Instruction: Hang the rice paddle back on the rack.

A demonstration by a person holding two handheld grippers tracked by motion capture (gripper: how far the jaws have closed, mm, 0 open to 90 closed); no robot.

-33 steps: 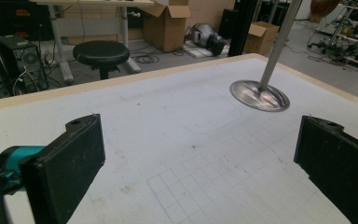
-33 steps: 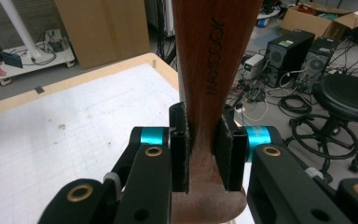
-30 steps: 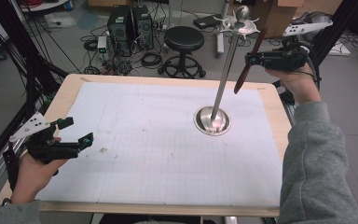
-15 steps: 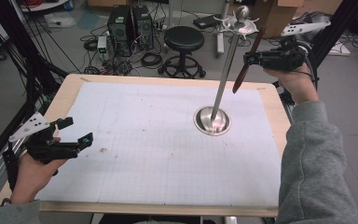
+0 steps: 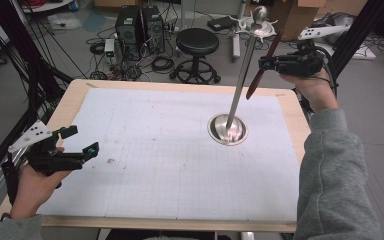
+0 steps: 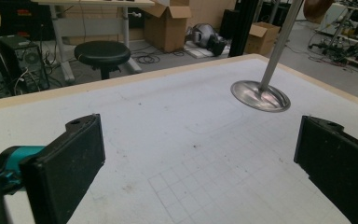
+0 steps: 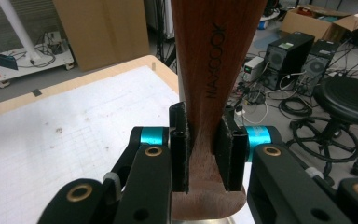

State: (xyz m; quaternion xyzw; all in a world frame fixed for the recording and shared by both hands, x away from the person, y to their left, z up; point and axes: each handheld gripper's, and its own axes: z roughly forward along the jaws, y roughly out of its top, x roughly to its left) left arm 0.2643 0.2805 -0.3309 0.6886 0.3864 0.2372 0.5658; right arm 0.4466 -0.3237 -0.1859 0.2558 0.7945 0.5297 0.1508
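Note:
A metal stand rises from a round base right of the table's middle, its thin pole ending in hooks at the top. My right gripper hovers high beside the pole's upper part, shut on a brown wooden utensil that hangs slanted just right of the pole. In the right gripper view the pads clamp the wooden utensil near one end, the right gripper seen from behind. My left gripper is open at the table's left front with nothing between its jaws. The left gripper faces the stand base.
A white gridded mat covers the wooden table. Beyond the far edge, on the floor, are a black stool, computer towers, cables and cardboard boxes. Black frame posts stand at the left.

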